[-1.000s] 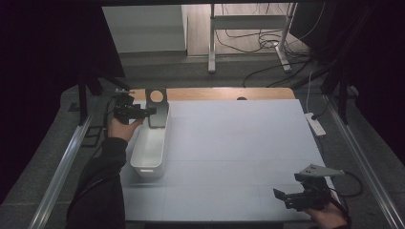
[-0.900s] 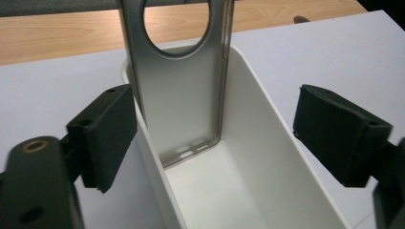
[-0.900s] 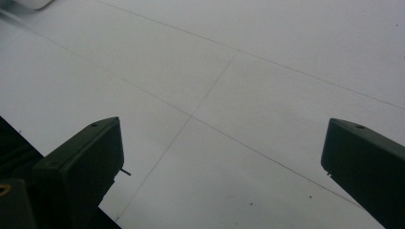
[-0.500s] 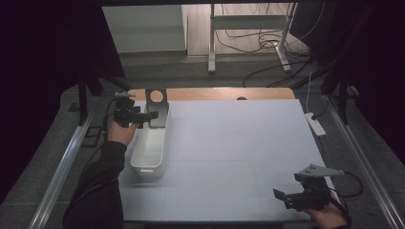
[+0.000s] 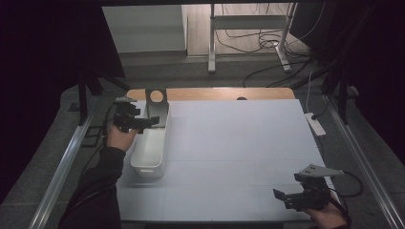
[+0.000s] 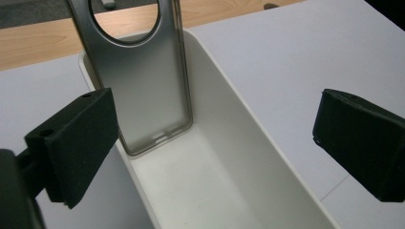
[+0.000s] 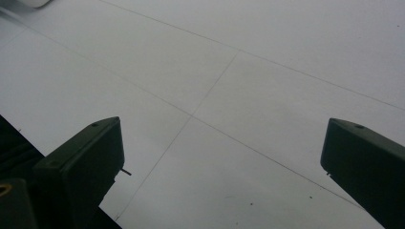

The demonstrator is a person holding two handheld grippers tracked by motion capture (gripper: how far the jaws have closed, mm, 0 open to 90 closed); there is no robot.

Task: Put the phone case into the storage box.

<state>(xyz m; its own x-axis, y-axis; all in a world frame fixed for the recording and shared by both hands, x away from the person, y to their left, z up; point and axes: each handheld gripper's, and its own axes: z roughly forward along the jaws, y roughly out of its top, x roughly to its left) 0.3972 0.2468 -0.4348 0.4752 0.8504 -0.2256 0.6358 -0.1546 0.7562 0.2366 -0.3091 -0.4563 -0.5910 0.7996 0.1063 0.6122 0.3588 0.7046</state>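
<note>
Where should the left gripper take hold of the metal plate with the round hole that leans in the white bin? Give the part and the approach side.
Grip the metal plate by its two long edges, below the round hole, coming from above along the white bin. It stands nearly upright against the bin's far end, thin and flat, edges free above the rim. The left gripper has just been opening, nothing between its jaws.

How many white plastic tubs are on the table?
1. The long white plastic tub sits at the table's left, by the left gripper, with a grey metal plate leaning inside.
</note>
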